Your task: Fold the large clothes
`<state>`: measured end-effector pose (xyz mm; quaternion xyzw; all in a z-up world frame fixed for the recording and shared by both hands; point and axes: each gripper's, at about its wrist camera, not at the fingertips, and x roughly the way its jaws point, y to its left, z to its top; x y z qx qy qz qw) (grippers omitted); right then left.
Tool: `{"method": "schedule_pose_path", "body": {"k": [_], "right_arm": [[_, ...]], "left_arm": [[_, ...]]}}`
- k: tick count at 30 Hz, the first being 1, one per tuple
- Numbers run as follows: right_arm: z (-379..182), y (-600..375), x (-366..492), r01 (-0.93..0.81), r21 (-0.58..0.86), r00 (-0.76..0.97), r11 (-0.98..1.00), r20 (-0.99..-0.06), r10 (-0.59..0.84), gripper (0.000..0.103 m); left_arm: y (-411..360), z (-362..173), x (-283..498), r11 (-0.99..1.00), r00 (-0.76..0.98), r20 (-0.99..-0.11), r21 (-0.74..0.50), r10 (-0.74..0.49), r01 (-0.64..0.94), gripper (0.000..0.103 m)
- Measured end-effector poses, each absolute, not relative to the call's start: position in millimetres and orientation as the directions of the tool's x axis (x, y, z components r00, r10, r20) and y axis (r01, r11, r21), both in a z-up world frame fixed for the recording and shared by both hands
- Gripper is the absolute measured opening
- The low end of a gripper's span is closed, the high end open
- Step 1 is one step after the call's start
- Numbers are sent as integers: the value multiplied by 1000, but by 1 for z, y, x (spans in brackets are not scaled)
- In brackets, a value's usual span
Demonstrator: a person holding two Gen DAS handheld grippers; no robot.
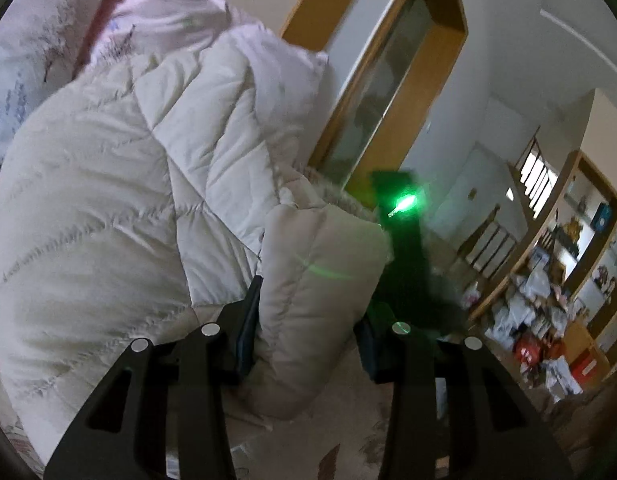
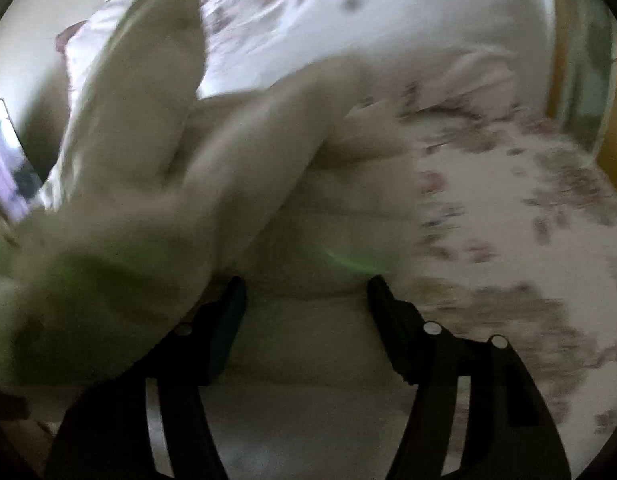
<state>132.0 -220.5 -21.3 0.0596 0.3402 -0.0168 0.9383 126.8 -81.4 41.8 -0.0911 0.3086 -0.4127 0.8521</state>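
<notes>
From the left wrist, the left gripper (image 1: pixel 308 320) has its fingers spread wide with a thick padded fold of the cream quilted coat (image 1: pixel 108 208) bulging between them. Whether the pads actually press the fabric or merely bracket it cannot be told from here. The coat is lifted in a puffy mass above the floral bed (image 1: pixel 12 92), with a fur-like trim (image 1: pixel 344 196) showing near the fold. Just beyond that fold sits the other gripper's dark body with a green light (image 1: pixel 404 202). A wooden-framed mirror (image 1: pixel 392 92) and cluttered shelves (image 1: pixel 548 300) fill the background.

From the right wrist, the right gripper (image 2: pixel 304 312) also shows its fingers far apart, with cream coat fabric lying between and ahead of them. Heavy motion blur prevents any judgement of contact. The coat (image 2: pixel 156 140) rises to the left over the floral bed (image 2: pixel 508 208).

The likely trouble is slippage: the padding is bulky and slick-looking, so a loose hold could let the fold spring out and the coat slump out of shape. Uneven pulling between the two hands could twist the fold line.

The coat's sleeves, hem and overall layout are cut off or blurred, so how far folding has progressed is unclear.
</notes>
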Motion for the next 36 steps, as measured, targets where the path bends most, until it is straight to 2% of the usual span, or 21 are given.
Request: {"method": "schedule_pose_path", "body": {"k": [4, 6, 9, 11, 13, 17, 21, 25, 27, 28, 29, 30, 31, 32, 36], "right_arm": [[-8, -272, 111, 273, 93, 778, 957, -607, -163, 64], [1, -288, 101, 305, 149, 800, 941, -575, -168, 64], [20, -299, 91, 218, 292, 865, 931, -500, -46, 65], [29, -298, 97, 74, 411, 889, 909, -440, 127, 76], [35, -291, 107, -21, 476, 879, 879, -410, 243, 78], [44, -264, 130, -106, 518, 836, 849, -416, 358, 78], [50, -248, 155, -109, 496, 819, 861, -447, 361, 77], [48, -246, 165, -105, 513, 816, 852, -446, 369, 65], [48, -244, 169, -98, 503, 815, 859, -455, 359, 62], [47, -242, 171, -92, 490, 812, 867, -467, 350, 55], [44, -240, 171, -89, 477, 810, 874, -476, 343, 36], [44, -239, 172, -85, 463, 811, 882, -483, 331, 25], [43, -237, 172, -75, 434, 819, 898, -487, 304, 19], [43, -237, 169, -69, 416, 829, 907, -482, 284, 15], [41, -234, 169, -40, 353, 851, 935, -477, 217, 13]], "left_arm": [[-99, 28, 125, 674, 454, -532, -351, -715, 650, 44], [-105, 23, 121, 682, 445, -562, -330, -697, 653, 47], [-113, 16, 121, 689, 433, -597, -303, -675, 658, 53], [-114, 14, 122, 691, 425, -609, -302, -670, 657, 56], [-116, 10, 123, 692, 416, -620, -304, -665, 655, 57], [-116, 8, 123, 697, 409, -636, -299, -655, 651, 59], [-118, 5, 123, 701, 406, -647, -289, -645, 652, 60], [-115, 7, 123, 703, 408, -653, -278, -638, 655, 62], [-118, 8, 124, 703, 408, -655, -271, -635, 658, 63], [-118, 9, 123, 703, 411, -656, -266, -633, 659, 63], [-118, 9, 122, 703, 413, -656, -261, -632, 661, 64], [-118, 9, 122, 703, 414, -656, -258, -631, 662, 64], [-117, 10, 121, 703, 415, -656, -256, -631, 664, 64], [-117, 11, 119, 702, 416, -655, -254, -631, 665, 64], [-107, 22, 114, 679, 400, -635, -280, -661, 678, 64]]}}
